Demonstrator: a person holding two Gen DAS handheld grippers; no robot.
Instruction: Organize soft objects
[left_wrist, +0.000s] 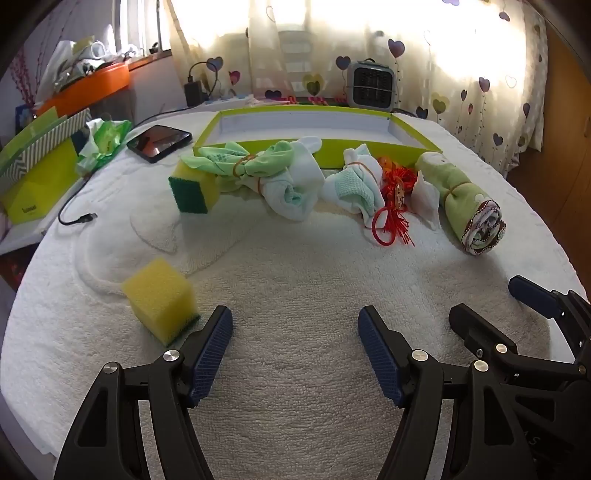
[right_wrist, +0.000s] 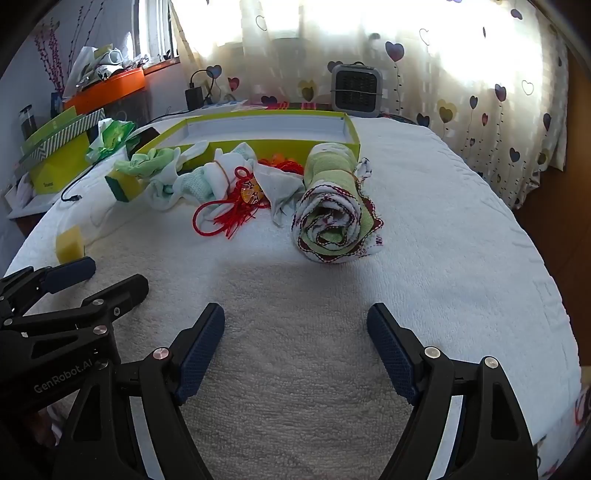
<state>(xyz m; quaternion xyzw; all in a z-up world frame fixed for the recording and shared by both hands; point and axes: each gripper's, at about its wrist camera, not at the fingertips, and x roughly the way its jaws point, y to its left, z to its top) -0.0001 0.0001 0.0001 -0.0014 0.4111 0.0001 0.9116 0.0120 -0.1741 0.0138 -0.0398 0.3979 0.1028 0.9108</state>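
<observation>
Where the white towel-covered surface (left_wrist: 295, 280) meets the shallow lime-green tray (left_wrist: 413, 149), the soft things lie in a loose row along the tray's near wall: a green and white cloth bundle (left_wrist: 269, 173) tied with rubber bands, a smaller white and mint bundle (left_wrist: 354, 184), a red tasselled cord ornament (left_wrist: 391, 214), and a rolled green towel (right_wrist: 332, 221) with dark red stitched edging. In the left wrist view the row runs from about 11 to 1 o'clock of the left gripper (left_wrist: 295, 321), well apart from it; one yellow sponge (left_wrist: 160, 297) sits just beside its left finger at about 10 o'clock, and a second sponge (left_wrist: 194, 188) leans against the first bundle. The left gripper's jaws stand wide with nothing between them. In the right wrist view the rolled towel lies near 12 o'clock of the right gripper (right_wrist: 295, 317), whose jaws also stand wide and empty. A grey fan (right_wrist: 356, 90) stands beyond the tray.
</observation>
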